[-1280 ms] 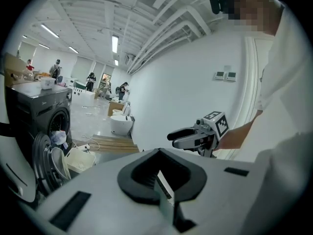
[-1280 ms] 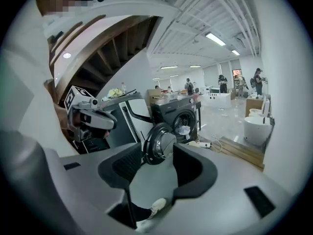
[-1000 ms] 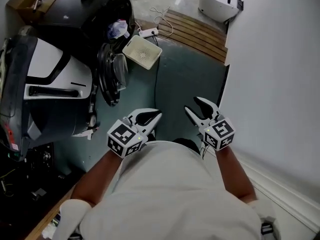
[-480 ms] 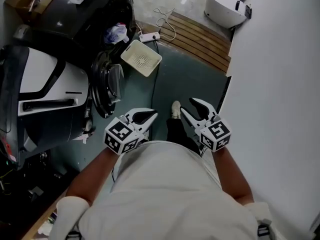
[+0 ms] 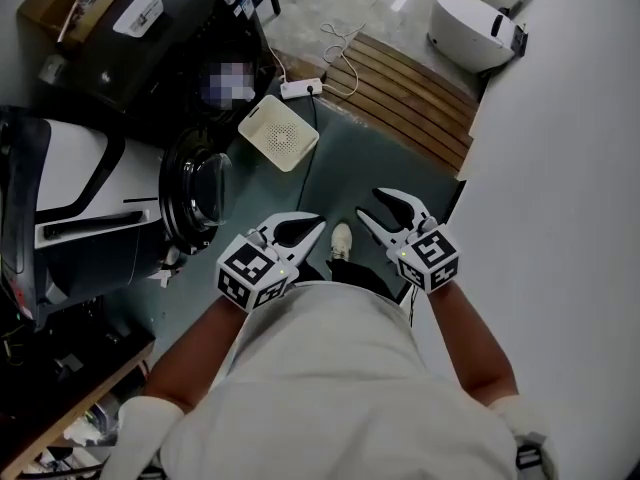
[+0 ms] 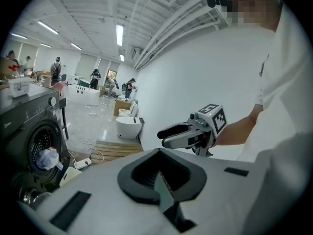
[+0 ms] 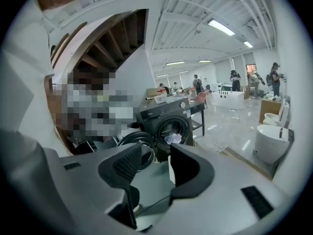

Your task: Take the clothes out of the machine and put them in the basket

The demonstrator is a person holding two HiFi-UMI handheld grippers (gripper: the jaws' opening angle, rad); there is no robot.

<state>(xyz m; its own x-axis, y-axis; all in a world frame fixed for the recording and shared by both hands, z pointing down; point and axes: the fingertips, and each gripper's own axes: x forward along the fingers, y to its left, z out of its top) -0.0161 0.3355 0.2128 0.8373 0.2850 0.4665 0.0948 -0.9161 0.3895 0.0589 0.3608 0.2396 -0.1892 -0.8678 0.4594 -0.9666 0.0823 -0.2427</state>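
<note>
The dark washing machine (image 5: 170, 38) stands at the upper left, its round door (image 5: 192, 200) swung open. Pale clothes (image 6: 47, 158) lie in the drum and also show in the right gripper view (image 7: 172, 138). On the floor in front of the machine sits the white basket (image 5: 279, 133). I hold both grippers in the air before my chest, well short of the machine. The left gripper (image 5: 318, 222) is shut and holds nothing (image 6: 159, 151). My right gripper (image 5: 378, 206) is open, nothing between its pads (image 7: 156, 153).
A white and black appliance (image 5: 80, 218) stands at the left. A power strip (image 5: 300, 88) with its cable lies beside a wooden slatted platform (image 5: 410, 98). A white wall (image 5: 560, 218) runs along the right. My shoe (image 5: 341, 240) shows between the grippers.
Both grippers have travelled forward with me toward the machine and basket, which now sit closer. My shoe has stepped into view. Neither gripper's jaws have changed.
</note>
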